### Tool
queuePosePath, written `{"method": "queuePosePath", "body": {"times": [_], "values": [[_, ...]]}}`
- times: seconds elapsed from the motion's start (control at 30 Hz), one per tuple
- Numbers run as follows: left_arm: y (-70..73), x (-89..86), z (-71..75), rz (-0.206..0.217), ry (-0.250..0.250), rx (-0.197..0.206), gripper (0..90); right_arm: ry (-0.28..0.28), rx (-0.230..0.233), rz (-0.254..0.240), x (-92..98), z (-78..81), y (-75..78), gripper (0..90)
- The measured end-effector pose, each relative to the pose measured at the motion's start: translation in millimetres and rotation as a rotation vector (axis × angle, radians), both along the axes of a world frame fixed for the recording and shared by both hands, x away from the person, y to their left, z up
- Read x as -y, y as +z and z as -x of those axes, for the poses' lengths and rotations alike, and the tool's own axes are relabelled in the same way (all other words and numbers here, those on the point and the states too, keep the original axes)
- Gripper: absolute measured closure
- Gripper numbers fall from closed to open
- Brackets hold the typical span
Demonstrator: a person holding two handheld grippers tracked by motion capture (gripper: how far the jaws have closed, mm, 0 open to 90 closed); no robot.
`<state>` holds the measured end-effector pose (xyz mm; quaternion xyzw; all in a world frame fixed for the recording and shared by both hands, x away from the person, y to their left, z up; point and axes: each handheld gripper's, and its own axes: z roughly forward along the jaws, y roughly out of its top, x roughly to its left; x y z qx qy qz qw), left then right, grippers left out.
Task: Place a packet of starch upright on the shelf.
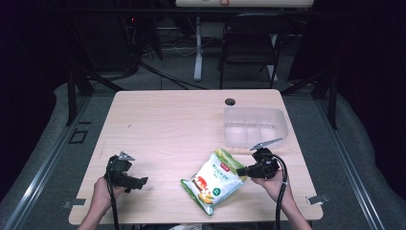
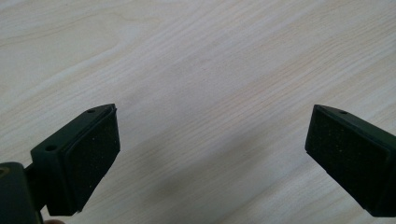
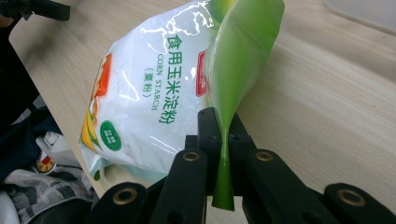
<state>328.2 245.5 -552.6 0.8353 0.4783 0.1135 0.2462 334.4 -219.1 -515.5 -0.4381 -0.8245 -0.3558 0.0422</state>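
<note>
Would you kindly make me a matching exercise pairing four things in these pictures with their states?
Things:
1. left gripper
2. right gripper
3. corn starch bag
4. clear tray

States:
A. empty, at the table's far right
B. pinched at its green edge
C. open over bare wood
D. shut on a bag

Pairs: 1-C, 2-D, 3-B, 4-A

Glossy plastic film on corn starch bag point(image 3: 140, 93); matt pale wood-grain surface point(image 2: 210, 60); translucent plastic tray point(image 1: 255, 125).
</note>
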Motion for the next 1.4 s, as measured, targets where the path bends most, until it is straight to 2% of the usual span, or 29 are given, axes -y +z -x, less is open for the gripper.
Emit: {"method": "queuePosePath", "body": {"times": [0.23, 0.3, 0.47, 0.8, 1.1, 1.27, 1.4], "values": [[0.6, -0.3, 0.0, -0.001, -0.009, 0.000, 3.1, 0.011, 0.015, -0.001, 1.5, 1.5, 3.8, 88.5], [0.5, -0.3, 0.0, 0.000, -0.009, 0.002, 3.1, 0.004, 0.023, -0.017, 2.2, 2.4, 5.9, 88.6], [0.6, 0.2, 0.5, 0.000, -0.017, -0.001, 3.1, 0.010, 0.033, 0.003, 3.9, 3.9, 11.6, 88.8], [0.7, 0.3, 0.3, 0.010, -0.023, 0.009, 2.8, 0.018, 0.051, 0.009, 5.0, 6.1, 17.0, 88.8], [0.8, 1.9, 0.7, 0.010, -0.024, 0.012, 2.8, 0.024, 0.072, -0.015, 3.9, 10.9, 31.2, 89.2], [1.0, 3.1, 0.5, 0.000, -0.039, 0.010, 2.8, 0.031, 0.083, -0.023, 4.4, 7.4, 37.8, 89.2], [0.2, 2.2, 0.1, 0.008, -0.026, 0.008, 2.6, 0.035, 0.085, -0.034, 5.5, 7.4, 42.1, 89.3]]}}
